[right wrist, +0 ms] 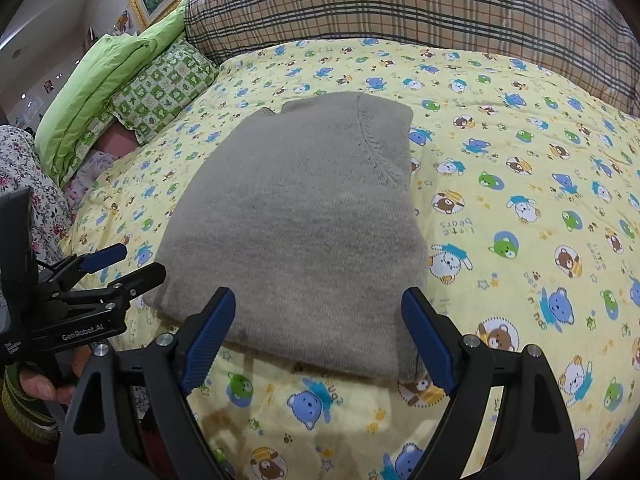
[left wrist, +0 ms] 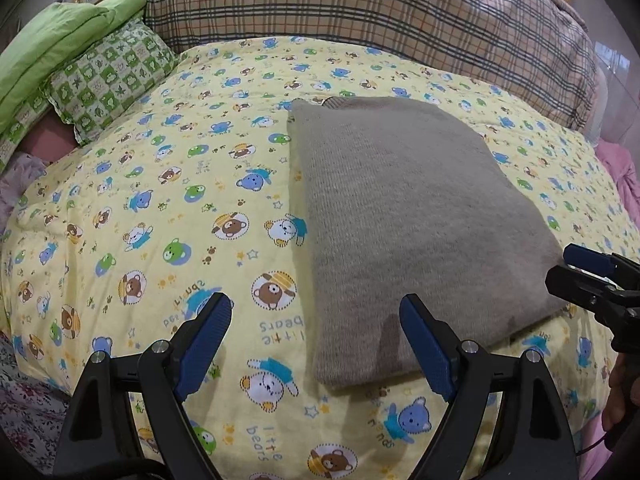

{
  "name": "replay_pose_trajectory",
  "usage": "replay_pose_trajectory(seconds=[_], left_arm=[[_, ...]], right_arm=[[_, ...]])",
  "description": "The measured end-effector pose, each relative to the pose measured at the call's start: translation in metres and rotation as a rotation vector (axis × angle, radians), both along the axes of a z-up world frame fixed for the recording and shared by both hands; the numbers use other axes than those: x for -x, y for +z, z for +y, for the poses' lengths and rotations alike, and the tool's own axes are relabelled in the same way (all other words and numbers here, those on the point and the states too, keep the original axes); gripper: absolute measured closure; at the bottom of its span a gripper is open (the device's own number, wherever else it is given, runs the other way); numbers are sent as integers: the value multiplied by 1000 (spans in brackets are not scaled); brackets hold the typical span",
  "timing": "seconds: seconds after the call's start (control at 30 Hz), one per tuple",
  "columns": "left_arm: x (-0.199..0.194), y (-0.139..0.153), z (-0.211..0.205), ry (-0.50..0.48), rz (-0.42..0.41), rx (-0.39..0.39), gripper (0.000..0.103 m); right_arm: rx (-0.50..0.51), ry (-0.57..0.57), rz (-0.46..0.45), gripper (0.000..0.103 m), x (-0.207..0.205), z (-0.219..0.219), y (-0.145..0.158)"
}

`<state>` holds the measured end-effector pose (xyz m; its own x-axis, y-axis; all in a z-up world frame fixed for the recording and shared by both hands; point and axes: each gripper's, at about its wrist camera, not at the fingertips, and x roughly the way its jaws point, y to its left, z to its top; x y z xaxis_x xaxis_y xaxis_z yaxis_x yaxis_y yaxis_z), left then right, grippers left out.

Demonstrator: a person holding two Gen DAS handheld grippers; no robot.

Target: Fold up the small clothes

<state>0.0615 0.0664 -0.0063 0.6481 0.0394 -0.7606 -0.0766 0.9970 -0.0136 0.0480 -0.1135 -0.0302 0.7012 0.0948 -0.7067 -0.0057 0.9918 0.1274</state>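
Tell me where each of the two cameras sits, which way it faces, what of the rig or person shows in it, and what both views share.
Left wrist: sits on the left gripper, looking forward over the bear-print quilt at the grey folded knit, which lies right of centre; the right gripper enters from the right.
Right wrist: sits on the right gripper, facing the knit head-on; the left gripper and the person's left hand show at left.
Shared: knit, quilt, plaid bedding, green pillows.
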Motion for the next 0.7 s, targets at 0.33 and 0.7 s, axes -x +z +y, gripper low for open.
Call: replay_pose_trajectory(seconds=[0.33,0.7], left_arm=[[-11,-1,-4,7,-4,-12,16],[-15,-2,-7,5,1,6,16]], right_arm=[[-7,6,6,17,-12,1,1],[-13,8,13,17,-18,-2,-1]])
